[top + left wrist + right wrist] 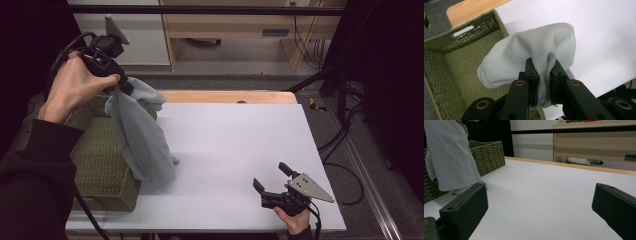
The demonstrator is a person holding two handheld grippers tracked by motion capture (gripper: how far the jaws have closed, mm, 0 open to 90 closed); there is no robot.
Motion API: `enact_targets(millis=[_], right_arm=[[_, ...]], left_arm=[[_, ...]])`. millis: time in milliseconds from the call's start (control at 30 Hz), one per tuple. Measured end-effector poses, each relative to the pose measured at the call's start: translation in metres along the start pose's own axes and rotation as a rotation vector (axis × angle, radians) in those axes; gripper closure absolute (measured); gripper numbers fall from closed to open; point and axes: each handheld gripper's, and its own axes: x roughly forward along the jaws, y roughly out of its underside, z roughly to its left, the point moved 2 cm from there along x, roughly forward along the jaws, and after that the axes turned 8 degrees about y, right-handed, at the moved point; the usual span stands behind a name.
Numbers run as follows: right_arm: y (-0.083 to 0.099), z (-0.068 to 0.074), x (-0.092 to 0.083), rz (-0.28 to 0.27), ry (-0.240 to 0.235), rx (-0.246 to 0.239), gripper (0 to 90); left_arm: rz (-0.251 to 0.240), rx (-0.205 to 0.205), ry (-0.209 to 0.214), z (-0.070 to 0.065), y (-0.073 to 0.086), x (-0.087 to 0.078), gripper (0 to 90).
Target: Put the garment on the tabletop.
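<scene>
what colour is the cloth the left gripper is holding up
Pale grey-blue, plain with no pattern. The cloth, pinched in the left gripper, shows best in the left gripper view.

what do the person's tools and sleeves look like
Both tools are black. The right tool carries a grey three-cornered plate dotted with small holes. The left tool has brass-coloured pivot rings and a black cable looping off it. The sleeves are dark, close at the wrist.

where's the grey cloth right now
In the high view the grey cloth hangs at the left from the left gripper, draped past the green basket's right edge, its lower end about at the white table.
</scene>
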Motion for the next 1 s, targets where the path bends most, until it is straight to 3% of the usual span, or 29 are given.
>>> enact_targets(millis=[100,167,367,500,533,667,833,867,1000], right_arm=[[0.000,-0.001,-0.001,0.003,0.002,0.004,0.7],[0.000,0.000,-0.001,0.007,0.001,0.014,0.7],[-0.001,-0.001,-0.001,-0.003,-0.004,0.014,0.8],[-0.001,-0.001,-0.001,0.011,0.005,0.008,0.8],[-0.001,0.001,0.000,-0.003,-0.002,0.025,0.8],[-0.001,0.000,-0.001,-0.002,-0.004,0.010,0.8],[-0.002,0.000,-0.002,-0.001,-0.006,0.005,0.9],[-0.002,0.001,-0.003,0.004,-0.012,0.027,0.9],[-0.002,-0.001,-0.002,-0.008,-0.007,-0.002,0.9]], left_arm=[[-0.024,0.042,0.045,-0.018,-0.006,0.000,79.1],[-0.025,0.056,0.043,-0.022,-0.007,0.000,79.1],[-0.038,0.121,0.055,-0.052,-0.013,0.000,79.1],[-0.045,0.195,0.064,-0.073,-0.014,0.000,79.1],[-0.046,0.201,0.062,-0.078,-0.014,0.001,79.1],[-0.061,0.243,0.072,-0.092,-0.016,0.002,79.1],[-0.045,0.275,0.091,-0.106,-0.019,0.008,79.2],[-0.042,0.283,0.092,-0.109,-0.019,0.010,79.2],[-0.015,0.322,0.100,-0.120,-0.022,0.019,79.1]])
